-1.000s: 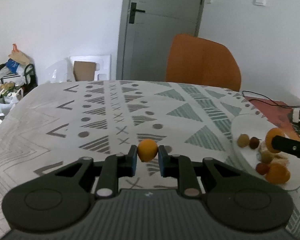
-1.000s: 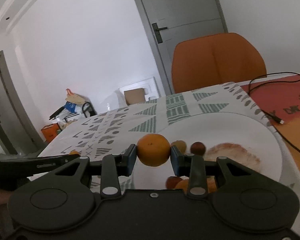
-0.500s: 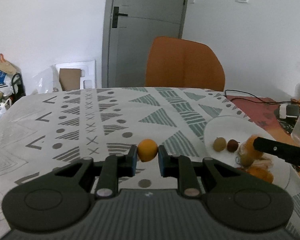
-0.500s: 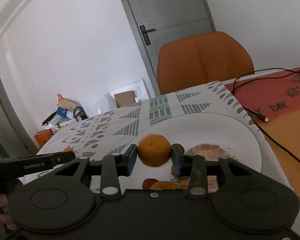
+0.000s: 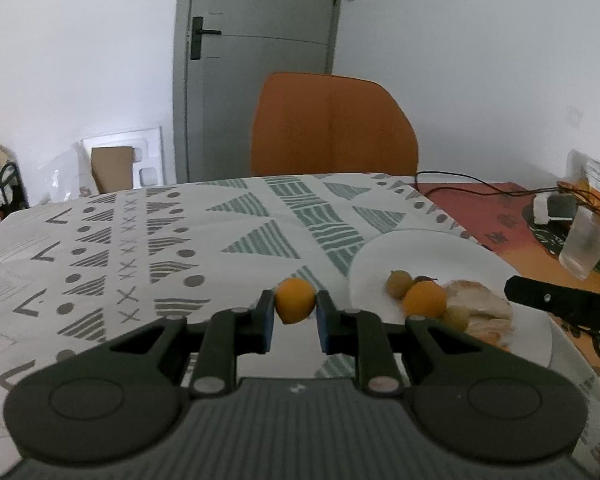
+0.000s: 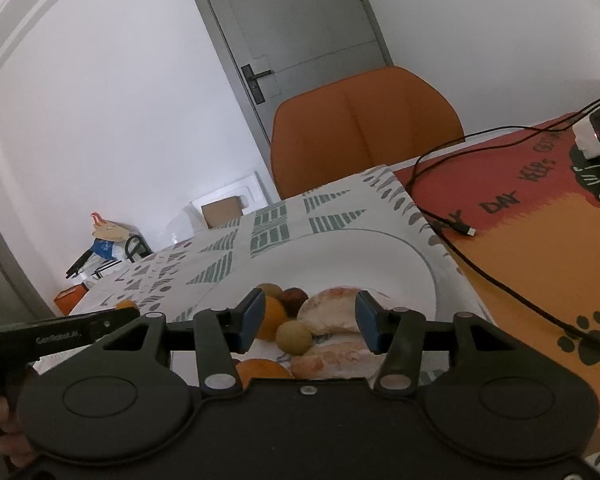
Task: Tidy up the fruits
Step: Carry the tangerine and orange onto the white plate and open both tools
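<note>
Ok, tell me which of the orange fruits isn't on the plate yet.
The small orange fruit clamped in the left gripper, hanging over the patterned tablecloth. The other orange fruit already lies on the white plate.

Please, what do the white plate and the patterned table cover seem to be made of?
White plate: probably glazed ceramic, possibly melamine; smooth surface with a soft sheen and a thin raised rim.
Patterned table cover: woven or printed cloth, matte; it shows soft creases and no shine.
</note>
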